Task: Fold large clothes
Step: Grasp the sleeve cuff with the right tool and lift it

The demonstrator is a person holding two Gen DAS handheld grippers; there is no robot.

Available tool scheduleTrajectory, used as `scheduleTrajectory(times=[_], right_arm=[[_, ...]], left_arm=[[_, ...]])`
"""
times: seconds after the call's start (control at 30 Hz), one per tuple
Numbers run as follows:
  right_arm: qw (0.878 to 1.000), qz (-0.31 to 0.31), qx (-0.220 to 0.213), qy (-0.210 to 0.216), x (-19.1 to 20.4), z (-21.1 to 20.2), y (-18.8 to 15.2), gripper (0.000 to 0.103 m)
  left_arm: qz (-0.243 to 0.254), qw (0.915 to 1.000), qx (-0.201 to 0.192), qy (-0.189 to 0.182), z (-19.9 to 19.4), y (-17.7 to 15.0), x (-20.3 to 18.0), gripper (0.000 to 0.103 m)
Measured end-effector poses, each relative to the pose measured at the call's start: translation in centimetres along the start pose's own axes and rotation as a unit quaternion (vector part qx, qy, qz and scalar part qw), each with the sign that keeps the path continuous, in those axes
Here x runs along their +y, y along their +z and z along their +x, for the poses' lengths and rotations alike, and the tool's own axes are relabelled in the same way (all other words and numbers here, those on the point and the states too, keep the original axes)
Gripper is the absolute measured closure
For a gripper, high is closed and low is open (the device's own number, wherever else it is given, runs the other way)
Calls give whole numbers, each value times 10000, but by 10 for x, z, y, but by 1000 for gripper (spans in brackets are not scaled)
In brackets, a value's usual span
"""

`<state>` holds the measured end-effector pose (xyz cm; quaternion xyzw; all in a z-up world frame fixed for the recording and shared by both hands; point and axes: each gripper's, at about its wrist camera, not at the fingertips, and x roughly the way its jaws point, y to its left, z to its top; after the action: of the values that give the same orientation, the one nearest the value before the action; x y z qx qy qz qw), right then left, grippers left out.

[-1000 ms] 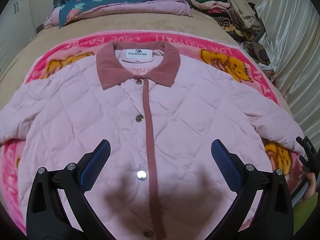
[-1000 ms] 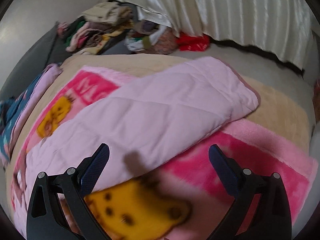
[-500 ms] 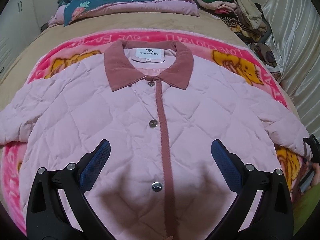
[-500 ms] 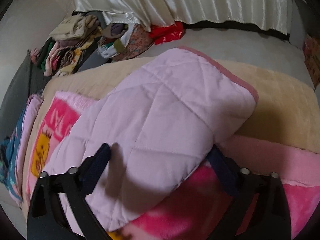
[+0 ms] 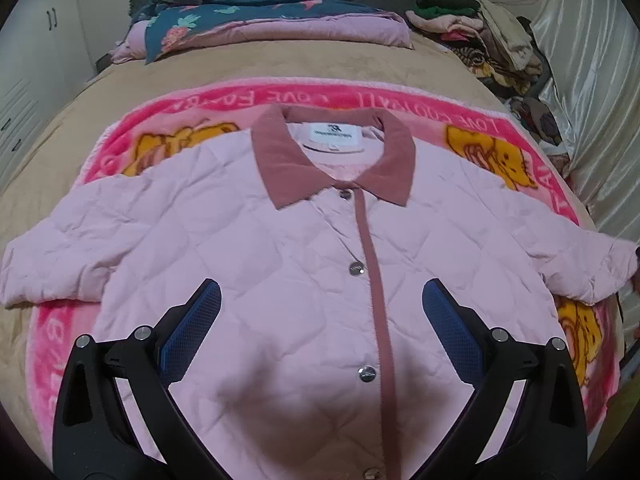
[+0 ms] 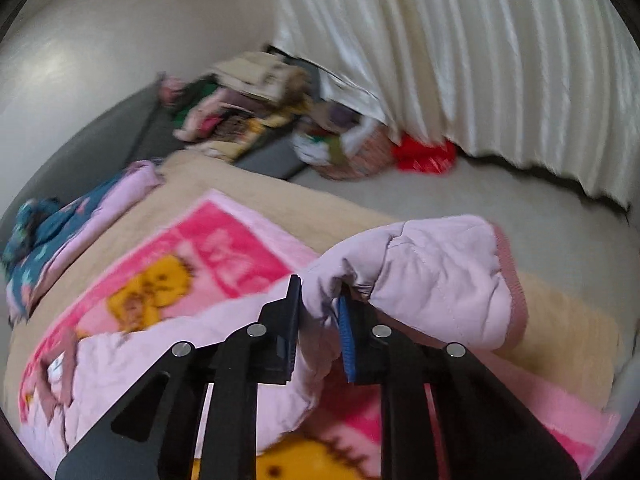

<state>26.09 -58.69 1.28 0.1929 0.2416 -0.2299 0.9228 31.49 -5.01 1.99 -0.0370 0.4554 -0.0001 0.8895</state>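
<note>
Pink quilted jacket (image 5: pixel 304 264) lies flat on the bed's cartoon blanket (image 5: pixel 240 100) — right gripper (image 6: pixel 320 312) fingers pinch its sleeve cuff (image 6: pixel 440 276), jacket body leftward; left gripper (image 5: pixel 320 320) hovers open over the front.

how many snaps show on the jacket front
4: one under the collar, one mid-chest, one lower, one cut off at the bottom edge. More may lie beyond view.

Left wrist looks steeply down, close over the jacket (image 5: pixel 280 248); right wrist views its sleeve (image 6: pixel 436 272), curtainward
</note>
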Motion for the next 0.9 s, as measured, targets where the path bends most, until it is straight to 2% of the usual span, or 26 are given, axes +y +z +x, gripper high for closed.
scheduleTrajectory(times=[0.33, 0.9], right_arm=[[9909, -843, -655, 818, 85, -65, 24, 88], [9613, -1720, -1027, 1889, 208, -132, 21, 89]], left_arm=[[-281, 9991, -300, -108, -30, 10, 36, 8], [-661, 9956, -665, -78, -62, 18, 97, 8]])
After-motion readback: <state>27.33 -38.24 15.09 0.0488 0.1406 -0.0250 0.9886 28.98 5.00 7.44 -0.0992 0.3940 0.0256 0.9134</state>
